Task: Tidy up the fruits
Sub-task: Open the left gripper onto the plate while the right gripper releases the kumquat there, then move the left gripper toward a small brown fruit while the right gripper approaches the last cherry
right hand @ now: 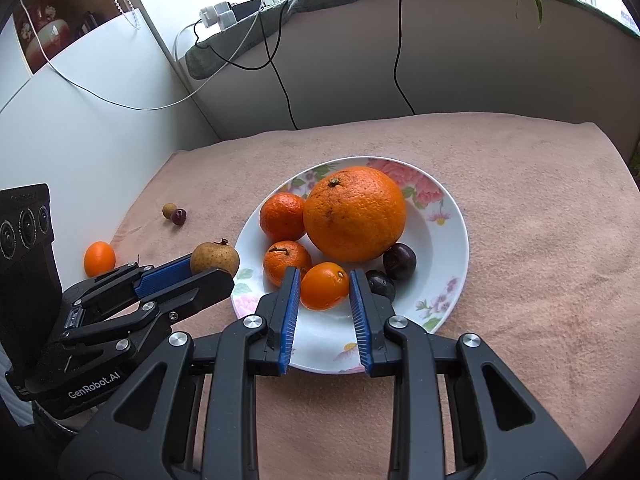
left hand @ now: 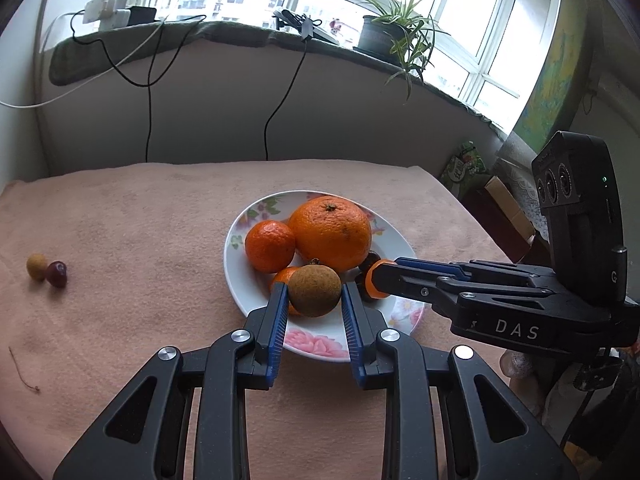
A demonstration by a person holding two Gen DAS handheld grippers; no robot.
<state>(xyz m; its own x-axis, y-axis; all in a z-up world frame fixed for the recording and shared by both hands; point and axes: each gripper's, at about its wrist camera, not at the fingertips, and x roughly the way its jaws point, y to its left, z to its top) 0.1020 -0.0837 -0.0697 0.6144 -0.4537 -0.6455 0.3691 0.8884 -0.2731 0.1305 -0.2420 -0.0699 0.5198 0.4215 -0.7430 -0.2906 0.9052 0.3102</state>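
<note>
Pinching a small brown longan (left hand: 315,290) at its middle, the left tool (left hand: 314,294) holds this light, thin-shelled, roll-prone fruit at lower centre over the plate (left hand: 240,280), while the right tool (right hand: 325,286) clamps a smooth little kumquat (right hand: 324,286).

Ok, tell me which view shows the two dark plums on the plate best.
The right wrist view: both dark plums lie in plain sight on the plate beside the big orange. In the left wrist view the right gripper mostly hides them.

The right gripper (right hand: 325,285) jaws clamp a kumquat (right hand: 325,286) over the plate (right hand: 448,240).
</note>
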